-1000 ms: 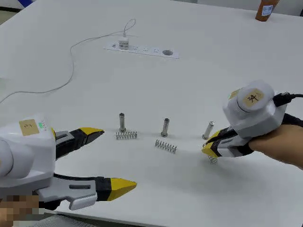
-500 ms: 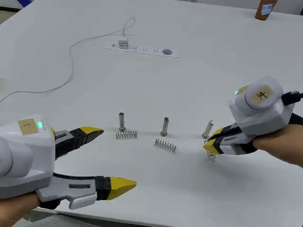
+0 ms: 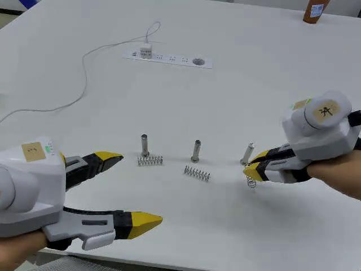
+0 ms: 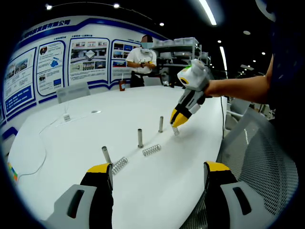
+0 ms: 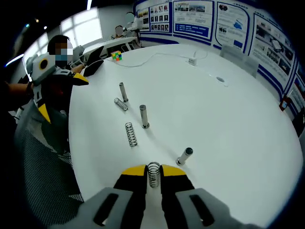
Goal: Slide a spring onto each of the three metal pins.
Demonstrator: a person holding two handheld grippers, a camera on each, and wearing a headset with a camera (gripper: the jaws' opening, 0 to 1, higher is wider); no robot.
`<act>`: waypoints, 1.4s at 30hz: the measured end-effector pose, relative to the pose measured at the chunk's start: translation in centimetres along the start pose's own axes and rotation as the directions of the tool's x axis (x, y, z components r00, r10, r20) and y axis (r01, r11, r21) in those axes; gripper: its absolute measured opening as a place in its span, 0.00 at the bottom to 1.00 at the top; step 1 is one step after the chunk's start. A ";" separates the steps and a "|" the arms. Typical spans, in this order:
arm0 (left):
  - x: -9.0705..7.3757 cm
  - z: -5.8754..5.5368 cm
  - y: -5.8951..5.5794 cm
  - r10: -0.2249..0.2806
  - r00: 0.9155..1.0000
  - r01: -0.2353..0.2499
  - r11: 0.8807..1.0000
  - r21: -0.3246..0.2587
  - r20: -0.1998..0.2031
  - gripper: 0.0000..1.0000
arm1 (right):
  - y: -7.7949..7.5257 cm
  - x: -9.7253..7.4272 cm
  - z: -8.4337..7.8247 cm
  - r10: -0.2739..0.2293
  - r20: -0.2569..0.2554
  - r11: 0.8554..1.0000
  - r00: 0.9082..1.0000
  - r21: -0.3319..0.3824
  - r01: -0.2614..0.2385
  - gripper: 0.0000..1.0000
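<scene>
Three silver metal pins (image 3: 196,151) stand in a row on the white table (image 3: 237,96), two coiled wire springs (image 3: 197,174) lying loose before them. The right gripper (image 3: 252,171), low beside the rightmost pin (image 3: 249,153), pinches a third spring (image 3: 250,181) at its tips. The left gripper (image 3: 141,189) hovers spread wide, the writing on its label (image 3: 34,151) unreadable.

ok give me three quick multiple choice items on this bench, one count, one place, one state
1. The upright silver metal pins number: A) two B) three C) five
2. The white power strip lies: A) beyond the pins B) between the two tools C) at the near table edge
3. The right tool is: A) open and empty B) shut on a small coiled metal spring C) lying on the table
Answers: 1 B, three stand in a row; 2 A, it sits farther off than the pins; 3 B, its jaws pinch the spring.
</scene>
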State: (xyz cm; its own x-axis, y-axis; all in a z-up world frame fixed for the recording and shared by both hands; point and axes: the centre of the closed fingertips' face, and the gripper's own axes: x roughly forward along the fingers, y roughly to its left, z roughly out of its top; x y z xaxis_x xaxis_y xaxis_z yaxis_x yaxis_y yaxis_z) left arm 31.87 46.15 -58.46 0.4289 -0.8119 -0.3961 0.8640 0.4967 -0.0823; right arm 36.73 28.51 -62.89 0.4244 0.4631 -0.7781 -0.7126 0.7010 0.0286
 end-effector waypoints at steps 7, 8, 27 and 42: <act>0.0 -0.1 0.1 0.000 1.000 0.000 1.000 0.000 -0.001 0.80 | -0.2 -0.5 1.1 0.000 0.067 1.000 0.998 0.022 -0.001 0.12; 0.0 -0.1 0.1 0.000 1.000 0.000 1.000 0.000 -0.001 0.80 | -0.3 -0.6 1.3 -0.002 0.080 1.000 0.997 0.025 0.000 0.12; 0.0 -0.2 -0.1 0.003 1.000 -0.003 1.000 -0.002 -0.006 0.80 | -2.3 -3.1 4.8 -0.058 0.302 0.997 0.952 0.074 0.037 0.12; 0.1 -0.2 -0.2 0.005 1.000 -0.005 1.000 -0.003 -0.009 0.80 | -4.5 -3.2 4.9 -0.153 0.379 0.987 0.912 0.099 0.125 0.12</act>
State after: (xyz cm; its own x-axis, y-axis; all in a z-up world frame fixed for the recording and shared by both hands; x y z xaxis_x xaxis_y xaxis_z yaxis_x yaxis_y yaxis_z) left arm 31.71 46.08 -58.64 0.4307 -0.8066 -0.4049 0.8611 0.5016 -0.0833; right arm 41.35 26.55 -57.46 0.7085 0.5208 -0.4762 -0.5951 0.8036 -0.0067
